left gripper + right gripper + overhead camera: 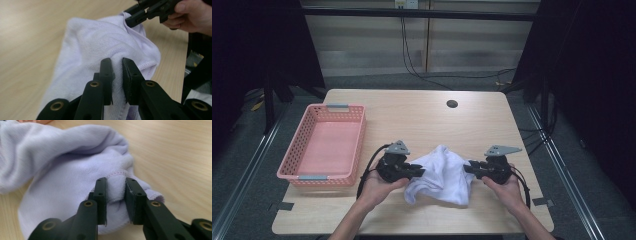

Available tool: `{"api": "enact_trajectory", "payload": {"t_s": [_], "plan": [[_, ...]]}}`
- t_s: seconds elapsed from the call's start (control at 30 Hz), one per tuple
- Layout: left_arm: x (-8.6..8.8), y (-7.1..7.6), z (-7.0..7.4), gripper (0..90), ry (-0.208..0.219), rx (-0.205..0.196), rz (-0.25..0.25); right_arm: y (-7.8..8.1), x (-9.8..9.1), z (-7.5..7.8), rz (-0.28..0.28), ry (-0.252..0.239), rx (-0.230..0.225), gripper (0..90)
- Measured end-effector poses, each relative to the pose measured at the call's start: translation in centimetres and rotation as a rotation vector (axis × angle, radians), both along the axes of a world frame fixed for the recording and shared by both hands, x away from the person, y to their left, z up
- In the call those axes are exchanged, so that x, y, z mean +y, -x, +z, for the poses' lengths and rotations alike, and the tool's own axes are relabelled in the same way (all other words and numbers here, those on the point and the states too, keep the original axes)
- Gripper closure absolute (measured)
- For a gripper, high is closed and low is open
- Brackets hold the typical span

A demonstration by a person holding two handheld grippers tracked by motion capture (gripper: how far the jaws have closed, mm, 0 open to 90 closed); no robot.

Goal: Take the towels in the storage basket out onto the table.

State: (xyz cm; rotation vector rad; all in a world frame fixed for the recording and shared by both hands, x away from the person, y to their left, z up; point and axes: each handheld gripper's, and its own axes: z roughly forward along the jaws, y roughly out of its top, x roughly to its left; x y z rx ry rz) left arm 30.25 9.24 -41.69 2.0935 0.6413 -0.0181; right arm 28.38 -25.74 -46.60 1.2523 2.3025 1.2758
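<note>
A person's two hands, forearms entering from the near edge of the wooden table, each worked a black two-jaw gripper on a white towel bunched up between them. The left gripper, w/ a grey three-cornered plate on top and a black cable looping off toward the near-left, had its jaws pinched on the towel's left side; in the left gripper view the left gripper showed both pads pressed into a fold of the cloth, only a narrow strip of fabric between them. The right gripper, also w/ a grey plate, bit the towel's right side. In the right gripper view the right gripper was clamped on a stitched hem of the towel, fabric bulging betw. the pads. The left gripper view also caught the right gripper farther off, its tips closed on the towel's far corner, the right hand wrapped round its body.

The towel sat near the front-centre of the table, crumpled, its middle humped up and its lower part draped toward the near edge. Left of the left hand, just beside the cable, stood a pink plastic basket w/ grey handle grips, along the table's left edge. Farther back, a round dark cable hole marked the tabletop near its far edge. Beyond the table, black cables hung down a pale wall and ran along the floor.
</note>
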Motion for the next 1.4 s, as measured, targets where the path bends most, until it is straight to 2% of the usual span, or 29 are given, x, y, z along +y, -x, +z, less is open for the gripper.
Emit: {"api": "enact_trajectory", "payload": {"t_s": [0.07,0.13,0.17,0.2,0.27,0.33,0.4,0.47,0.53,0.57,0.63,0.7,0.8,0.87,0.9,1.0,1.07,1.13,1.23,1.27,1.3,1.33,1.4], "plan": [[0.9,0.0,0.7,79.7,0.024,-0.005,0.016,-0.2,-1.0,0.8,-0.022,-0.042,-0.007,77.0],[1.7,0.0,1.5,80.4,0.066,0.004,0.025,-0.2,-1.8,1.9,-0.046,-0.052,-0.032,78.5],[1.9,0.2,1.9,80.5,0.065,-0.006,0.027,-0.2,-2.4,2.4,-0.056,-0.061,-0.047,78.9],[2.1,0.4,2.3,80.6,0.064,-0.023,0.035,-0.3,-2.8,2.8,-0.072,-0.060,-0.061,79.0],[2.7,0.5,2.8,80.8,0.112,-0.011,0.025,-0.6,-4.0,3.3,-0.126,-0.049,-0.076,79.0],[3.3,0.6,2.8,81.3,0.112,-0.018,0.038,-0.9,-4.9,3.4,-0.187,0.019,-0.092,79.1],[3.6,0.7,2.1,82.8,0.092,-0.011,0.044,-1.2,-5.6,2.7,-0.211,0.008,-0.078,79.0],[3.7,0.6,0.9,82.7,0.099,0.025,0.055,-1.5,-5.6,1.8,-0.214,0.011,-0.052,73.3],[3.5,0.4,0.0,83.1,0.091,0.036,0.058,-1.7,-5.0,1.2,-0.174,0.019,-0.023,50.9],[3.2,0.3,-0.4,83.1,0.090,0.046,0.061,-1.6,-4.6,1.1,-0.160,0.013,-0.023,45.8],[2.6,0.1,-0.7,82.6,0.078,0.060,0.043,-1.4,-3.8,1.6,-0.137,-0.001,-0.044,39.2],[2.0,-0.2,-0.6,81.7,0.089,0.061,0.025,-0.9,-2.9,2.5,-0.102,-0.022,-0.074,38.8],[0.6,-0.8,-0.4,81.6,0.070,0.045,0.007,-0.1,-0.5,3.2,0.020,-0.067,-0.079,40.7],[-0.3,-1.5,-0.4,81.8,0.076,0.047,-0.009,0.2,1.5,3.2,0.102,-0.058,-0.063,41.6],[-0.9,-1.8,-0.4,81.8,0.075,0.050,-0.024,0.3,2.4,3.1,0.132,-0.055,-0.060,41.6],[-2.3,-2.2,-0.6,81.5,0.056,0.039,-0.025,-0.2,4.5,3.0,0.211,-0.055,-0.052,42.3],[-2.8,-2.5,-0.6,80.0,0.054,0.036,-0.021,-0.6,5.3,3.1,0.232,-0.072,-0.056,45.2],[-3.0,-2.8,-0.7,79.8,0.073,0.044,-0.024,-1.2,5.8,2.9,0.263,-0.056,-0.044,45.9],[-3.3,-3.2,-0.9,79.1,0.070,0.040,-0.022,-2.1,6.5,1.9,0.282,-0.076,-0.006,47.5],[-3.2,-3.6,-0.9,78.4,0.081,0.048,-0.005,-2.3,6.9,1.6,0.299,-0.071,0.004,47.5],[-3.2,-3.7,-1.0,77.9,0.086,0.049,-0.001,-2.4,7.1,1.3,0.292,-0.045,0.001,47.7],[-3.1,-3.8,-1.1,76.6,0.087,0.051,-0.004,-2.5,7.3,1.1,0.283,-0.041,0.005,54.7],[-2.8,-4.0,-1.5,67.1,0.065,0.062,-0.020,-2.9,7.4,0.8,0.304,-0.073,0.028,77.4]]}}
